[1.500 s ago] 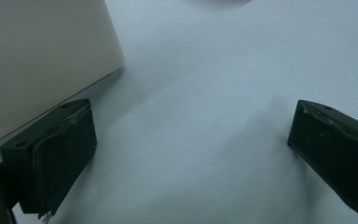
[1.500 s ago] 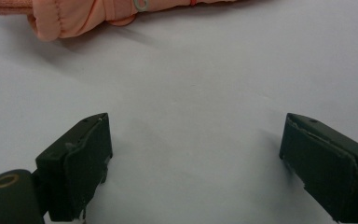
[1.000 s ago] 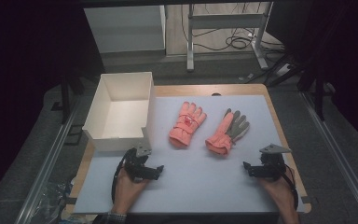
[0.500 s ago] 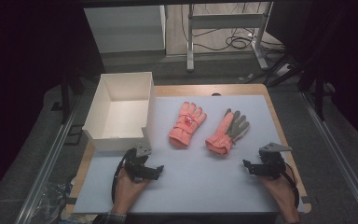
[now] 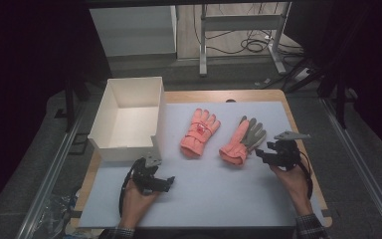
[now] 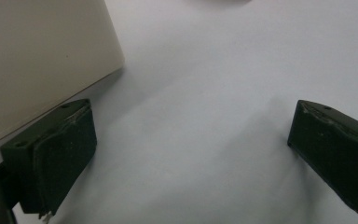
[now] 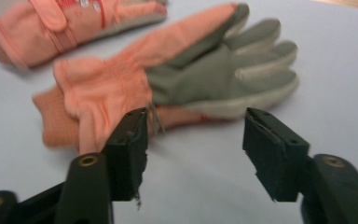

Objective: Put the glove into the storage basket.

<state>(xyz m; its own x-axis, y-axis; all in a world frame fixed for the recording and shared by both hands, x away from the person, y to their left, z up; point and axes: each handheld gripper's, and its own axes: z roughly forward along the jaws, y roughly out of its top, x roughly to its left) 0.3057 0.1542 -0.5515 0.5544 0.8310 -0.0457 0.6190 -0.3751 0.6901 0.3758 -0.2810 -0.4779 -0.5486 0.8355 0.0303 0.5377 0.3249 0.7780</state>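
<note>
Right gripper [image 5: 263, 153], jaws spread, sits just right of the grey-palmed glove [image 5: 243, 140] at mid-table; left gripper [image 5: 165, 183], also spread, rests near the white box [image 5: 129, 117]. Risk: closing on the loose fabric edge may bunch or drag the glove instead of lifting it.

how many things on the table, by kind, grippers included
gloves: 2, one back up and one grey palm up
white box: 1
grippers: 2, left gripper and right gripper, both open
total: 5
</note>
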